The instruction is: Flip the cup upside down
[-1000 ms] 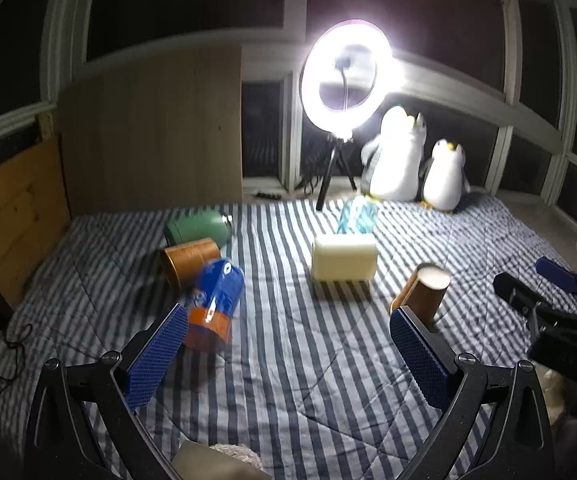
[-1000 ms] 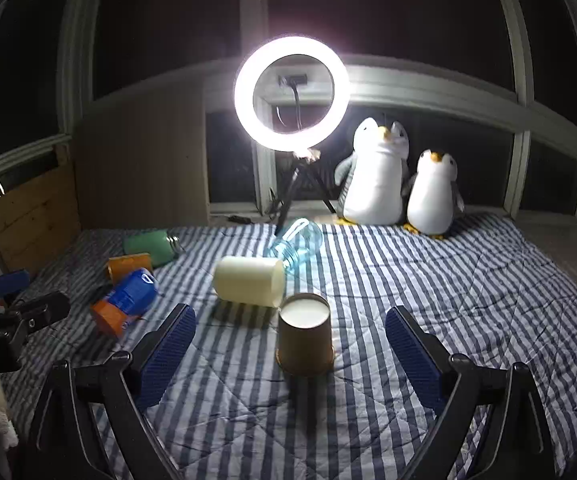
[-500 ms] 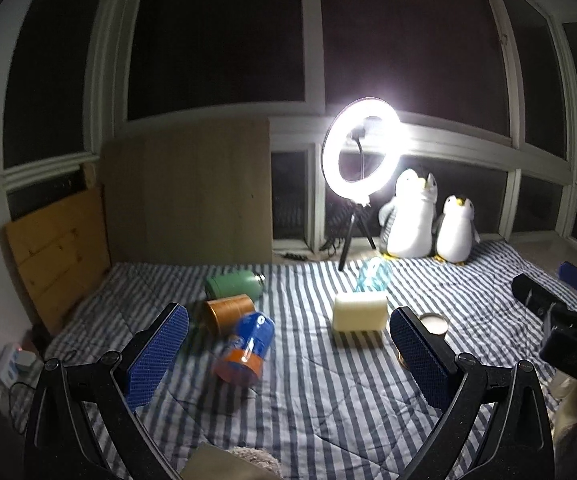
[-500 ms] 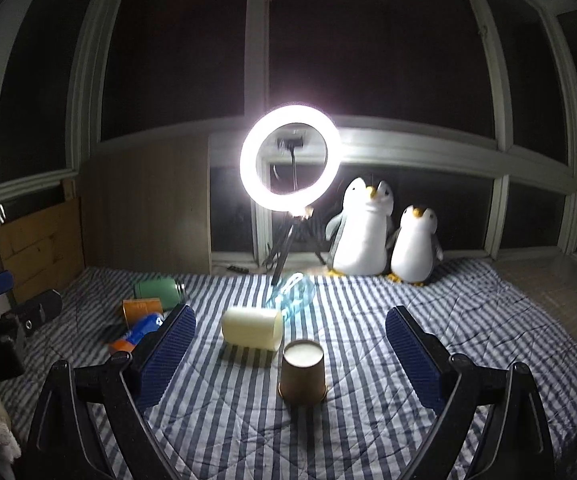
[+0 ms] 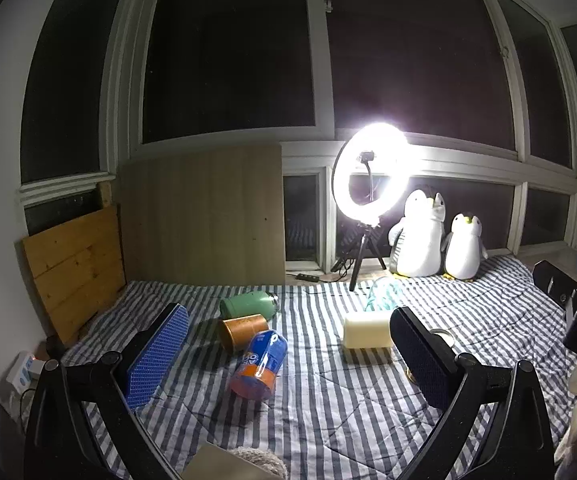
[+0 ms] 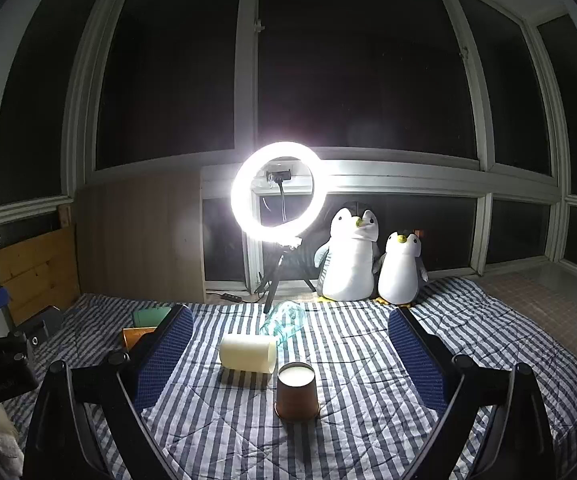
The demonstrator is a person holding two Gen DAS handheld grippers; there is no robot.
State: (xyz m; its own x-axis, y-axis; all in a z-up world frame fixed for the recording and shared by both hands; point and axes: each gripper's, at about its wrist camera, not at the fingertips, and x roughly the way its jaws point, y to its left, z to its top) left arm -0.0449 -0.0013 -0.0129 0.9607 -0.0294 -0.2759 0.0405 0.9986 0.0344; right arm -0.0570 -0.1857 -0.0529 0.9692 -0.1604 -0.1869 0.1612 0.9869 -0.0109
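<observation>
A brown paper cup point(image 6: 296, 393) stands upside down on the striped blanket, its white base facing up, wider rim on the fabric. In the left wrist view only its top edge point(image 5: 442, 335) shows behind my right finger. My right gripper point(image 6: 290, 354) is open and empty, held back from the cup, which sits between its fingers in view. My left gripper point(image 5: 288, 354) is open and empty, raised above the blanket. The right gripper point(image 5: 576, 312) shows at the far right of the left wrist view, and the left gripper point(image 6: 4, 354) at the far left of the right wrist view.
On the blanket point(image 6: 468, 344) lie a cream cylinder point(image 6: 248, 354), a clear bottle point(image 6: 284, 319), a blue-and-orange can point(image 5: 260, 364), an orange cup point(image 5: 243, 331) and a green tumbler point(image 5: 248, 304). A lit ring light point(image 6: 276, 192) on a tripod and two plush penguins point(image 6: 352, 256) stand by the window.
Both grippers have lifted and tilted upward, so the window fills more of each view. The cup and other objects have not moved. Both grippers stay open.
</observation>
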